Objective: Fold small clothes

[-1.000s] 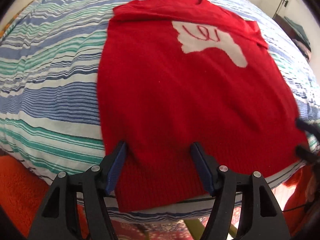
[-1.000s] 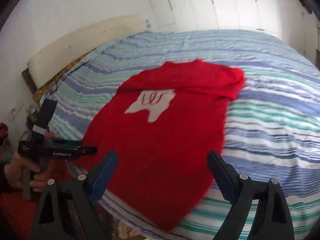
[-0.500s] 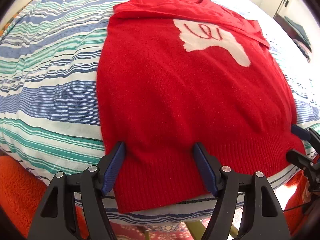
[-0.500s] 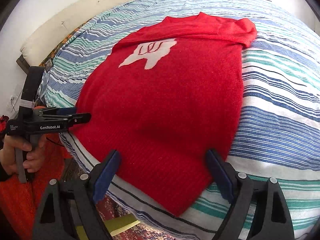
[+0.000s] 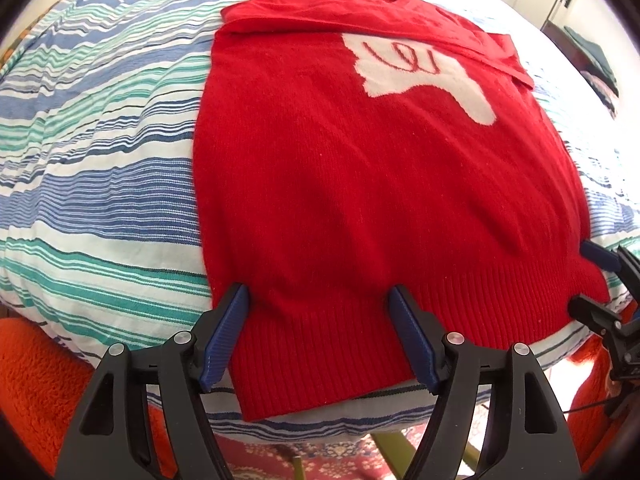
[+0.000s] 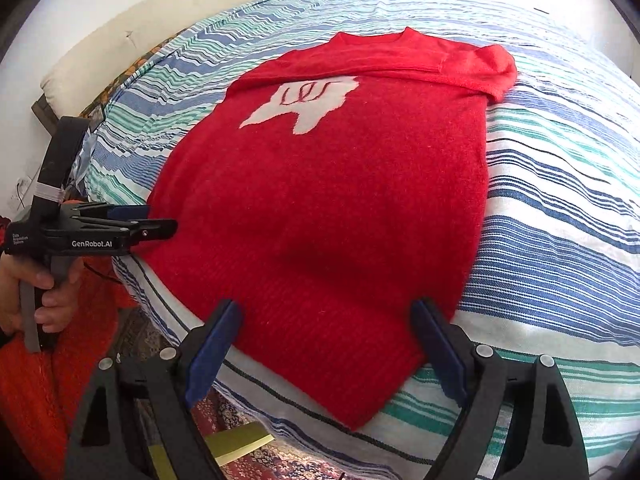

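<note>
The red sweater (image 5: 372, 184) lies flat on the striped bed cover (image 5: 100, 168), front up, with its ribbed hem at the near edge of the bed and its collar toward the far side; both sleeves seem already laid across the chest below the collar, so that the body makes a neat rectangle, which I judge is the reason it looks so narrow. The white patch (image 5: 420, 76) with a red letter shows under the folded sleeves.

The left gripper (image 5: 320, 320) stands over the near left corner of the hem; its jaws are wide, the hem lies between them, but the pads do not press it. The right gripper (image 6: 328, 336) stands over the near right corner of the hem, also wide, gripping nothing; in the right wrist view a hand (image 6: 36, 284) holds the other tool at the bed's edge.

I think both tongs are placed at the two hem corners in order to pinch them together and carry the hem up to the collar; the corners give even control of the fold.
</note>
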Tool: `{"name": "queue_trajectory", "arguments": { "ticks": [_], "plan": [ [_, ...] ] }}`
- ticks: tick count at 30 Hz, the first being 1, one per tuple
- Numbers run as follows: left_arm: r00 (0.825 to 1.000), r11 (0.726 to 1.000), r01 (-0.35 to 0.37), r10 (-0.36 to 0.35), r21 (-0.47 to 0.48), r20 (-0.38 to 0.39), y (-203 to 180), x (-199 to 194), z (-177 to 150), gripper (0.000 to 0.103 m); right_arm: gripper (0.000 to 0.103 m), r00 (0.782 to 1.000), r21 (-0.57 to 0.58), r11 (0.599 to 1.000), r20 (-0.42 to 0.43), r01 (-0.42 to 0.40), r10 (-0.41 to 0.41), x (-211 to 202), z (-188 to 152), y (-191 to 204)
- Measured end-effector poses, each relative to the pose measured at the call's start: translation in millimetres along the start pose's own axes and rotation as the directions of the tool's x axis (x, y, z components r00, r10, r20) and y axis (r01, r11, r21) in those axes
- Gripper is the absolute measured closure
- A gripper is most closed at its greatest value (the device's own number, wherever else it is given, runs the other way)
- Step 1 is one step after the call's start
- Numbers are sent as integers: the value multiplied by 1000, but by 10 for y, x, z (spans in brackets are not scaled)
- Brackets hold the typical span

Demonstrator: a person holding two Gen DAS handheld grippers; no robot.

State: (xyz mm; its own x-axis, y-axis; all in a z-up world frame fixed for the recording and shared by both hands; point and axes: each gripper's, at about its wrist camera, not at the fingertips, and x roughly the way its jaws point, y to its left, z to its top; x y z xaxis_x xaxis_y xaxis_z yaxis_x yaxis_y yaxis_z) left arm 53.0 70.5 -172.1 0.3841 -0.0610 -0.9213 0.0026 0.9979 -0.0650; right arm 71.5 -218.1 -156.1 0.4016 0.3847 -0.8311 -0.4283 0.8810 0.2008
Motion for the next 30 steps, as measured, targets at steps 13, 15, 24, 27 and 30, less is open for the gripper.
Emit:
{"name": "queue_trajectory", "arguments": {
  "ticks": [13,15,24,27,30],
  "plan": [
    [1000,1000,0,0,12,-2,-1,25,-16,26,15,1000,-11,1000,0,6,-6,4,-13,2],
    [1000,1000,-3,3,15,-2,-7,31,-15,25,14,1000,-16,1000,1,7,-7,8,-17,8],
    [1000,1000,-7,7,19,-3,-3,34,-17,24,5,1000,-70,997,-10,20,-21,57,-19,79],
    [1000,1000,-10,10,21,-1,-9,38,-19,24,4,1000,-71,997,-12,17,-18,54,-23,71],
    [1000,1000,-15,15,24,-2,-13,45,-20,23,4,1000,-71,997,-12,15,-16,54,-27,67]
  ]
}}
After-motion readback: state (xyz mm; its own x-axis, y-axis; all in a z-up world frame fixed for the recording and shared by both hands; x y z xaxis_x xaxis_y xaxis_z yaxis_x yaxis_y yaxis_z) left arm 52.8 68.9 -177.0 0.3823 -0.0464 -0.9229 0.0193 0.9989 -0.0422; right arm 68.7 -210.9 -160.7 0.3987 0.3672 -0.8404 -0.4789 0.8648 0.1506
